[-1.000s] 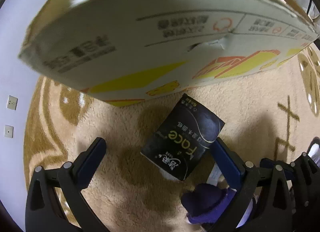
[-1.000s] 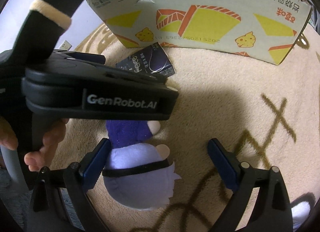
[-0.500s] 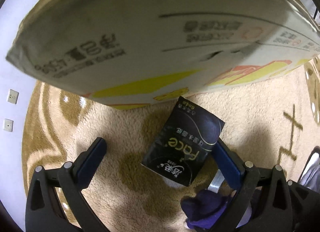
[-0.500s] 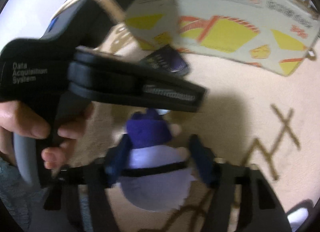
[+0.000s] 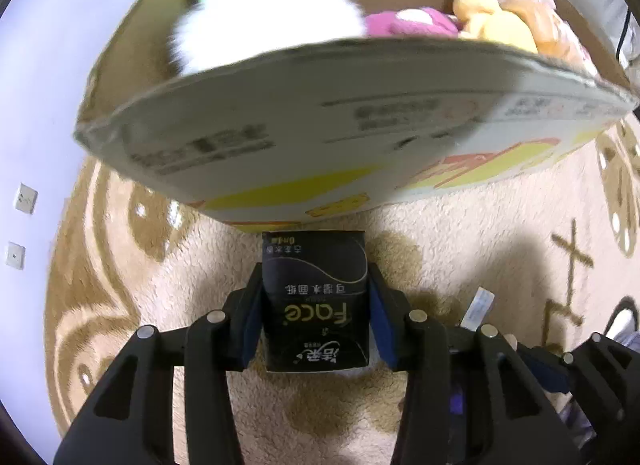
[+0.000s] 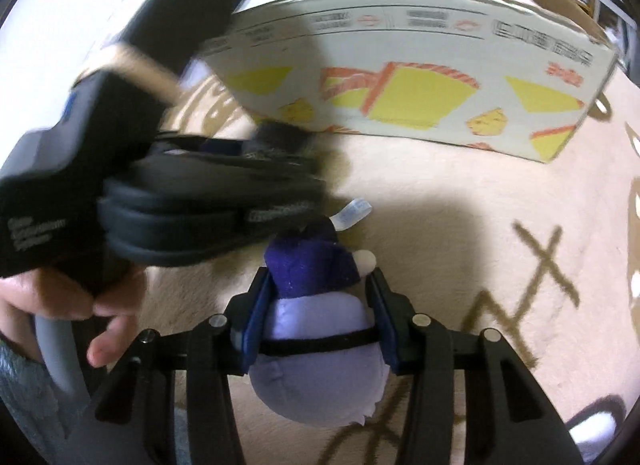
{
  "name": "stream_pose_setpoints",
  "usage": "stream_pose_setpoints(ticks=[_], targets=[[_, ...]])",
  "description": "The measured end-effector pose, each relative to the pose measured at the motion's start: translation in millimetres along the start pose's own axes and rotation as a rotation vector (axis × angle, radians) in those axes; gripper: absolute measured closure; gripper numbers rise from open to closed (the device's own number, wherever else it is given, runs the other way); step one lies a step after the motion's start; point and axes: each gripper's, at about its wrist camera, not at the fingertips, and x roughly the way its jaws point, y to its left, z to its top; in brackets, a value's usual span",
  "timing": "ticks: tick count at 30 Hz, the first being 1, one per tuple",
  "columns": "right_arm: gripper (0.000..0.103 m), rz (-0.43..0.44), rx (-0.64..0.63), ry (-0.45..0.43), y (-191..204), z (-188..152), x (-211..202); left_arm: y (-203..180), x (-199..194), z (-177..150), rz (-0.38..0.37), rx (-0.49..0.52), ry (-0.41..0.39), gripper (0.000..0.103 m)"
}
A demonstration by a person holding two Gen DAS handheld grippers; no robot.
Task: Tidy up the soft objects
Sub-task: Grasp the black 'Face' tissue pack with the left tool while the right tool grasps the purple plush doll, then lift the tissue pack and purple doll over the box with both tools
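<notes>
**Both hand-held grippers clamped on soft items in front of a cardboard box**

The left wrist view shows the left hand-held gripper (image 5: 315, 307) clenched on a black tissue pack (image 5: 315, 305), its blue pads pressing both sides of the pack. The pack sits just before the near wall of a cardboard box (image 5: 320, 137), which stands on a beige carpet (image 5: 460, 249) with brown patterns. Only this view looks down into the box: a white plush (image 5: 256, 5) lies toward its left end, a pink plush (image 5: 408, 23) in the middle and a yellow plush (image 5: 492, 21) toward its right end. Two wall sockets (image 5: 26, 199) show at the far left.

The right wrist view shows the left device from outside, blurred, with the person's left hand (image 6: 72, 309) around its handle; the tissue pack is hardly visible here. To its right, the right hand-held gripper (image 6: 318, 307) grasps a purple plush toy (image 6: 320, 353) by its pale body, the dark purple head pointing toward the box. A white label (image 6: 352, 213) sticks out beyond the head. This view shows the yellow and orange pictures printed on the box's side.
</notes>
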Motion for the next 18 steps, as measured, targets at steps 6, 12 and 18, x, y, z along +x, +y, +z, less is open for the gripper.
stream_pose_setpoints(ticks=[6, 12, 18], targets=[[0.053, -0.007, 0.001, -0.008, -2, 0, -2, 3, -6, -3, 0.014, -0.009, -0.004, 0.058], [0.053, -0.026, 0.026, -0.036, -10, 0, -16, 1, -19, -5, 0.030, -0.036, -0.015, 0.058], [0.053, -0.042, 0.074, -0.064, -31, -1, -27, 2, -36, -14, 0.054, -0.051, -0.038, 0.058]])
